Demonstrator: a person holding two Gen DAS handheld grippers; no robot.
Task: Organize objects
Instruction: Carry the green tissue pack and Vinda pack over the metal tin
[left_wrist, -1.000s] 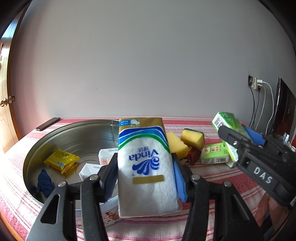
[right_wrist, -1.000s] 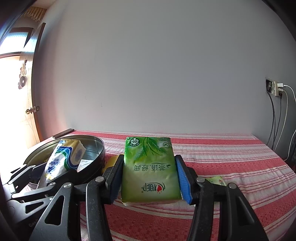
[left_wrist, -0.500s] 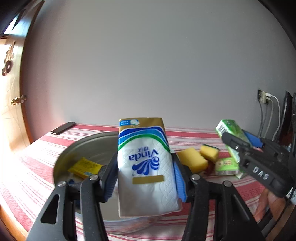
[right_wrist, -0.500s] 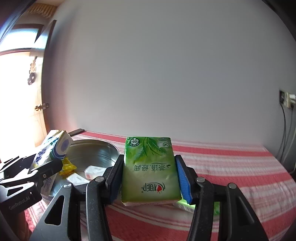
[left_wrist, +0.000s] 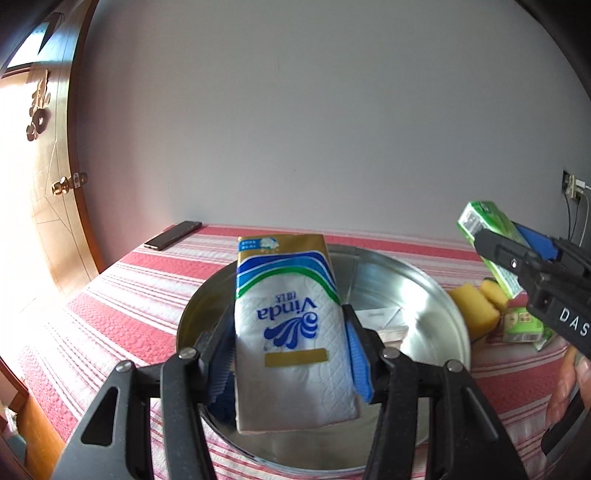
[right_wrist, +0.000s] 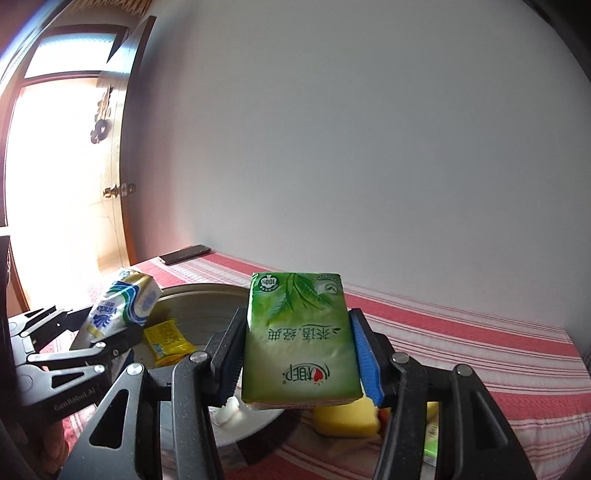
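Left gripper clamps a soft white plastic tissue pack, quilted texture, blue-green-gold bands, "Vinda" printed upside down, held over the round shiny metal basin. Right gripper clamps a glossy green tissue pack at 3 o'clock of the basin, leaf print, "100%" badge, Chinese text inverted. Yellow sponges at 3 o'clock on the red-striped woven tablecloth, flat black phone at 10 o'clock
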